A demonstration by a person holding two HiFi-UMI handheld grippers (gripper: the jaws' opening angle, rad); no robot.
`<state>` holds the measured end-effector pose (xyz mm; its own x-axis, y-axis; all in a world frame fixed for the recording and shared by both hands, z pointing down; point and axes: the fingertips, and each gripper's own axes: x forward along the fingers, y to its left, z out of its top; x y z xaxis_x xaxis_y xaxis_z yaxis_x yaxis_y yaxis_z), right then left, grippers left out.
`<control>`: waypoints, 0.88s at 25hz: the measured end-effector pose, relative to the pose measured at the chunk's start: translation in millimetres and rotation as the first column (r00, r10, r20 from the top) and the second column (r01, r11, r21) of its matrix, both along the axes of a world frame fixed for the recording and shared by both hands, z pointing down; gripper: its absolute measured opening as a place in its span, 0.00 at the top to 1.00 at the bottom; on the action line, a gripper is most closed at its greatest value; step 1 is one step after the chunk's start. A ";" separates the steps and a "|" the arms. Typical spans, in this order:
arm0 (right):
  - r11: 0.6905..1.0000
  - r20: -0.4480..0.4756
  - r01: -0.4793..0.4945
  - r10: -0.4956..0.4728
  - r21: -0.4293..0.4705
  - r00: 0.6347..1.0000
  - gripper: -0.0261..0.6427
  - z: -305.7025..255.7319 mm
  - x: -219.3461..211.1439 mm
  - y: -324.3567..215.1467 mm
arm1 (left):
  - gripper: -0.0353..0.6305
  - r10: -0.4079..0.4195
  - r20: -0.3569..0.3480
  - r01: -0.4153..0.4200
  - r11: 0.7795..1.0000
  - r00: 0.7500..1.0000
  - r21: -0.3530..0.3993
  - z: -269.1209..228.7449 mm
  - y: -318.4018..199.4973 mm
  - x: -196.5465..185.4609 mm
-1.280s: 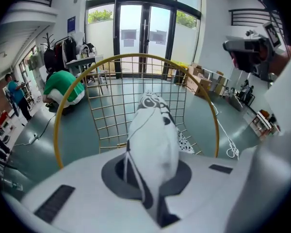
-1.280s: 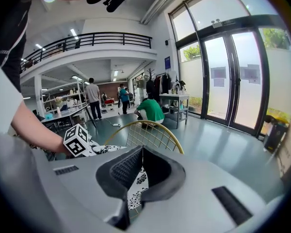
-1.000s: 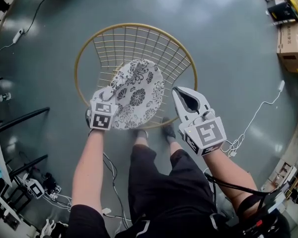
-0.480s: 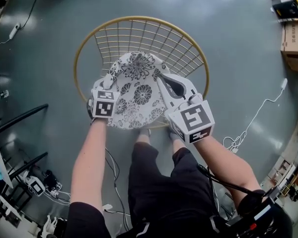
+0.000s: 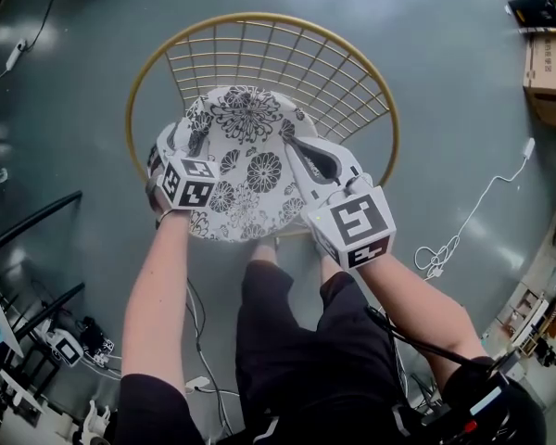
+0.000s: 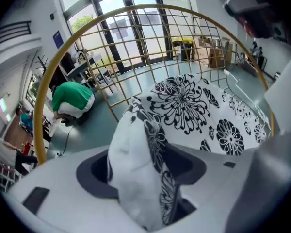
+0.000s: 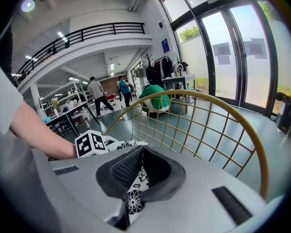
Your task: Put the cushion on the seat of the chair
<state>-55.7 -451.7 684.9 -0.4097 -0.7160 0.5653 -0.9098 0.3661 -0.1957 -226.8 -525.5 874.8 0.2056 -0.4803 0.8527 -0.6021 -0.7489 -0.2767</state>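
Grey-green polished floor (image 5: 445, 82) under gold wire chair (image 5: 259, 14), glass doors (image 7: 233, 52) behind. Right gripper (image 7: 139, 164) clenched on floral cushion (image 5: 250, 170); left gripper (image 6: 140, 164) released, jaws just opening, cushion edge loose between.

- Cushion (image 5: 246, 170): matt cloth, white with black printed flowers, soft and creased.
- Chair (image 5: 259, 19): thin metal wire, brass-coloured, with a faint sheen.
- Right gripper (image 7: 138, 152): smooth matt pale plastic shell; dark pads (image 7: 122, 171) finely ribbed.
- Floor (image 5: 445, 91): smooth, grey-green, glossy with reflected lights.
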 end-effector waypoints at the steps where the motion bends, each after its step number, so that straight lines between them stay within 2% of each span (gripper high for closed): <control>1: 1.000 -0.001 0.000 0.000 -0.001 1.000 0.94 0.8 -1.4 0.8 | 0.52 0.010 0.013 -0.011 1.000 1.000 0.019 -1.1 -1.8 -3.6; 4: 1.000 0.003 0.005 -0.005 -0.002 1.000 0.94 6.1 -9.8 5.5 | 0.44 0.051 -0.001 -0.051 0.998 0.999 0.046 1.5 0.6 -8.6; 7: 1.000 0.004 0.012 -0.012 -0.003 1.000 0.94 5.6 -7.0 12.6 | 0.40 0.112 -0.042 -0.112 0.994 0.993 0.000 13.6 15.5 9.8; 9: 1.000 0.001 0.016 -0.016 -0.005 1.000 0.94 1.9 -6.3 10.6 | 0.39 0.143 -0.009 -0.143 0.990 0.990 -0.009 19.8 15.6 15.1; 13: 1.000 -0.005 0.021 -0.021 -0.002 1.000 0.94 2.4 -4.7 10.7 | 0.39 0.090 0.021 -0.090 0.996 0.996 0.013 22.7 7.9 1.6; 18: 1.000 -0.003 0.017 -0.017 0.000 1.000 0.94 0.7 0.9 17.7 | 0.32 0.069 -0.054 -0.067 0.997 0.996 0.042 1.1 15.7 3.0; 22: 0.999 0.003 0.029 -0.029 0.020 1.000 0.94 -15.0 0.7 21.7 | 0.31 0.063 -0.069 -0.056 0.993 0.996 0.105 -29.5 13.3 3.4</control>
<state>-55.0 -430.0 669.9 -0.4326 -0.7149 0.5494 -0.8979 0.3965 -0.1910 -223.4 -512.2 845.2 0.2951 -0.5498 0.7815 -0.5784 -0.7538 -0.3118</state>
